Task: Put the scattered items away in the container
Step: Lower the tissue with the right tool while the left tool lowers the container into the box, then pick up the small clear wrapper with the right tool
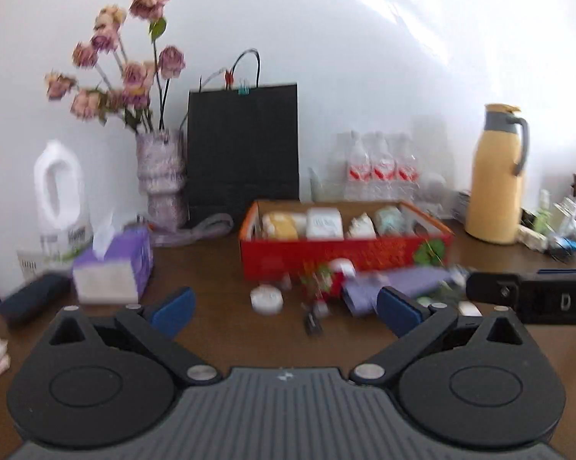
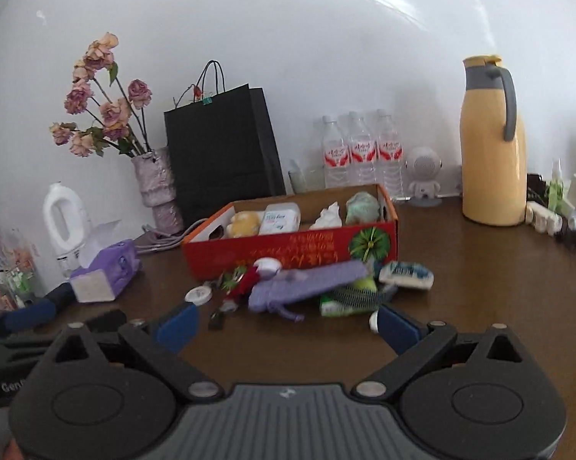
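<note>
A red cardboard box (image 2: 288, 255) stands open on the brown table and holds a yellow item, a white packet and pale wrapped things. Against its front wall lie a purple pouch (image 2: 307, 283), a red and green toy (image 2: 245, 280), a white round cap (image 2: 198, 294), a blue-and-white packet (image 2: 404, 274), a green meshed item (image 2: 349, 299) and a black clip (image 2: 217, 320). My right gripper (image 2: 288, 326) is open and holds nothing, just short of the pile. My left gripper (image 1: 286, 312) is open too, facing the red box (image 1: 345, 257), cap (image 1: 266, 299) and pouch (image 1: 395, 287).
Along the wall stand a vase of dried roses (image 2: 155, 188), a black paper bag (image 2: 219, 153), three water bottles (image 2: 358, 153), a small white robot figure (image 2: 424, 180) and a yellow jug (image 2: 493, 145). A purple tissue box (image 2: 104, 272) and a white bottle (image 2: 63, 222) are at the left, cables at the right.
</note>
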`<state>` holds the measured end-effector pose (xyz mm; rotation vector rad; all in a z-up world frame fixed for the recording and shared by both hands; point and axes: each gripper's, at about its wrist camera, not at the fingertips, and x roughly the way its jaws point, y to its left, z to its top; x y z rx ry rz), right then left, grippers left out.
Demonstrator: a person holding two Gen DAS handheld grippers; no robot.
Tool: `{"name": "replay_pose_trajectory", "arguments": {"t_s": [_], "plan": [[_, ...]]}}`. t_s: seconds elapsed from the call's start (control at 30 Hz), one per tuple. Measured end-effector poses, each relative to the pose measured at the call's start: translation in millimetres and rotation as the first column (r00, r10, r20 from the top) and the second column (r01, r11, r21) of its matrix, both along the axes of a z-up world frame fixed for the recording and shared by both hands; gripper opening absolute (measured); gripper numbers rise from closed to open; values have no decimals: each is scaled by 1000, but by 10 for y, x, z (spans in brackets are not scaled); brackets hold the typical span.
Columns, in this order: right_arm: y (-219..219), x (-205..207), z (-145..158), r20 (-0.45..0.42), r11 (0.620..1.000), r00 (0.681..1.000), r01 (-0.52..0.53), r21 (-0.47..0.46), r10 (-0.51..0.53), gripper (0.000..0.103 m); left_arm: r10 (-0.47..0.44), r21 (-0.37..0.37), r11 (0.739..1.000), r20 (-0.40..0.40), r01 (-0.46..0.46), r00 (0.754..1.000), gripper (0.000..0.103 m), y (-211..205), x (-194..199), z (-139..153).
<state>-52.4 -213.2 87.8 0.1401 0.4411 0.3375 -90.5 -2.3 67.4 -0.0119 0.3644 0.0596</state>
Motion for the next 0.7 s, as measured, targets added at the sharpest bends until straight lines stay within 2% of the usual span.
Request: {"name": "replay_pose_trajectory", "arguments": {"t_s": [0.1,0.17,0.27,0.33,0.4,0.43,0.47,0.5,0.53,0.57,0.63,0.7], "plan": [[-49,-324,-130,-13,999,1000,23,-45,-24,100,-73,-25,997,-54,72,996,103,-2,-288,-127],[-66,-428,-197,-19,998,999,29,-52,-30,100,-53,5,999,-77,53,996,103,-22,-325,-161],[-41,-391,-260,-41,999,999,17,-43,-18,100,-55,4,998,-73,56,996,103,14,-244,-169],[10,-289,-267,-51,997,999,-1,-73,-3,97,-48,-39,998,-97,44,994,103,116,-138,-192],[25,-177,-243,-47,996,999,-22,-85,18,93,-44,-80,996,-137,33,990,98,252,-23,-235],[28,-111,-230,-46,996,998,-37,-83,33,91,-51,-98,995,-151,36,987,87,319,44,-256],[33,-29,-212,-45,995,998,-48,-84,45,86,-69,-118,992,-170,49,983,70,373,155,-265],[39,60,-196,-46,995,998,-51,-88,47,81,-95,-144,987,-192,68,977,61,418,312,-263],[41,152,-178,-49,995,998,-42,-90,38,79,-113,-160,984,-205,80,972,42,425,485,-251],[46,240,-153,-54,996,998,-25,-89,20,75,-130,-161,982,-210,97,969,36,406,666,-232],[37,355,-103,-59,997,998,-10,-75,6,72,-189,-157,975,-218,157,957,37,334,1040,-223],[9,396,-68,-50,998,999,-8,-61,4,72,-182,-114,981,-246,158,952,37,226,1375,-251]]}}
